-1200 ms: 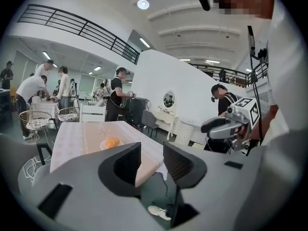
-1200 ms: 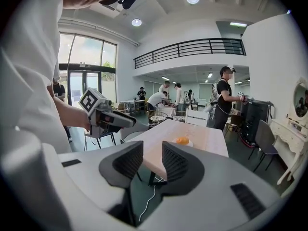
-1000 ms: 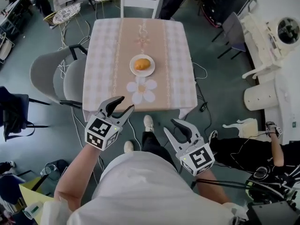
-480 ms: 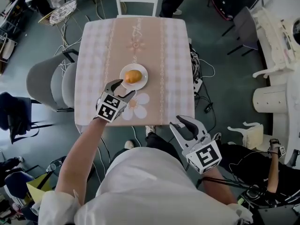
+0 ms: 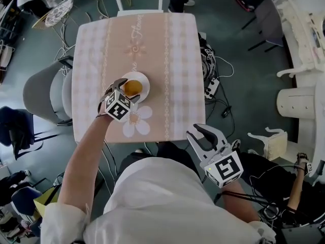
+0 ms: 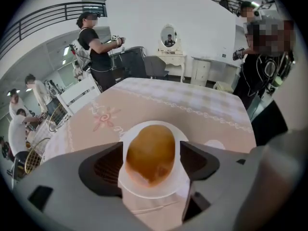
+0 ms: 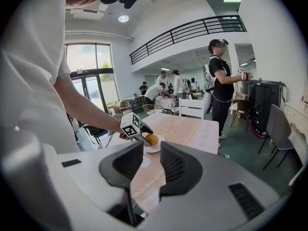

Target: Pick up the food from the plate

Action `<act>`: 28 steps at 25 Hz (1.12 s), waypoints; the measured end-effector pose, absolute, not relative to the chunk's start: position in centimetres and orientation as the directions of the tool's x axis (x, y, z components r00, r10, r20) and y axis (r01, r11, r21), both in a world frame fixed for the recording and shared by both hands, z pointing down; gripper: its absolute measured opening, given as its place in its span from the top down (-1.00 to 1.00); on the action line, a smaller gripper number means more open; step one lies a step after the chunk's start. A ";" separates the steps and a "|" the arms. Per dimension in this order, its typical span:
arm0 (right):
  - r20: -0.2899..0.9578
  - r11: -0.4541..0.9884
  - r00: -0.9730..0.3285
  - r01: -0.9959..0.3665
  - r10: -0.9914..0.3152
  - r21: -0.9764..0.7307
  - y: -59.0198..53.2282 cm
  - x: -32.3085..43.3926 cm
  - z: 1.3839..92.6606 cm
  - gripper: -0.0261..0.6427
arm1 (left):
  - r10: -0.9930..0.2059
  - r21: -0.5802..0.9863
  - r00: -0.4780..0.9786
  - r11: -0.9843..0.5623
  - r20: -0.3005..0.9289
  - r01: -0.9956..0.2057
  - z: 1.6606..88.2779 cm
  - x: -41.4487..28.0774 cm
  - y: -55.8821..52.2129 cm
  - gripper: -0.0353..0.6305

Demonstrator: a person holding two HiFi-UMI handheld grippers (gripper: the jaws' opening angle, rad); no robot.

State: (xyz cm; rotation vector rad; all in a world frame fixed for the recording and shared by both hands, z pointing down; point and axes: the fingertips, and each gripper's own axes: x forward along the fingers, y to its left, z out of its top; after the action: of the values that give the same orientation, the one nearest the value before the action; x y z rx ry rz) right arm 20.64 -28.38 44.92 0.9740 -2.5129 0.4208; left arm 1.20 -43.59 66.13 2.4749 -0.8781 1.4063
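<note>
Left gripper [image 5: 129, 89] jaws opening astride bun [image 6: 150, 150] at 9 and 3 o'clock, not yet pinching: off-centre squeeze may roll it off plate [image 5: 146, 82]; right gripper [image 7: 152, 162] idle, agape.

The left arm [image 5: 81, 169] stretches forward, the left tongs [image 5: 126, 90] opening with the food [image 5: 133, 87] between their jaws, while the right tongs [image 5: 195, 135] hang near the body, slightly apart, empty.

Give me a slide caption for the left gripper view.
Left gripper, jaws opening, straddles the golden bun on the white plate, not yet gripping it.
</note>
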 end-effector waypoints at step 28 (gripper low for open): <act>0.470 0.806 -0.756 -0.574 -0.455 -0.142 -28.0 14.5 46.1 0.57 | -0.549 0.071 0.523 -0.642 0.652 -0.764 55.2 -1.7 -38.1 -0.20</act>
State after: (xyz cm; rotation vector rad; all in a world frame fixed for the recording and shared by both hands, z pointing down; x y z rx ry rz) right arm 14.46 -28.00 46.09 0.7718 -2.5737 0.3897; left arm -1.69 -38.15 55.21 2.4176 -1.0873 0.8535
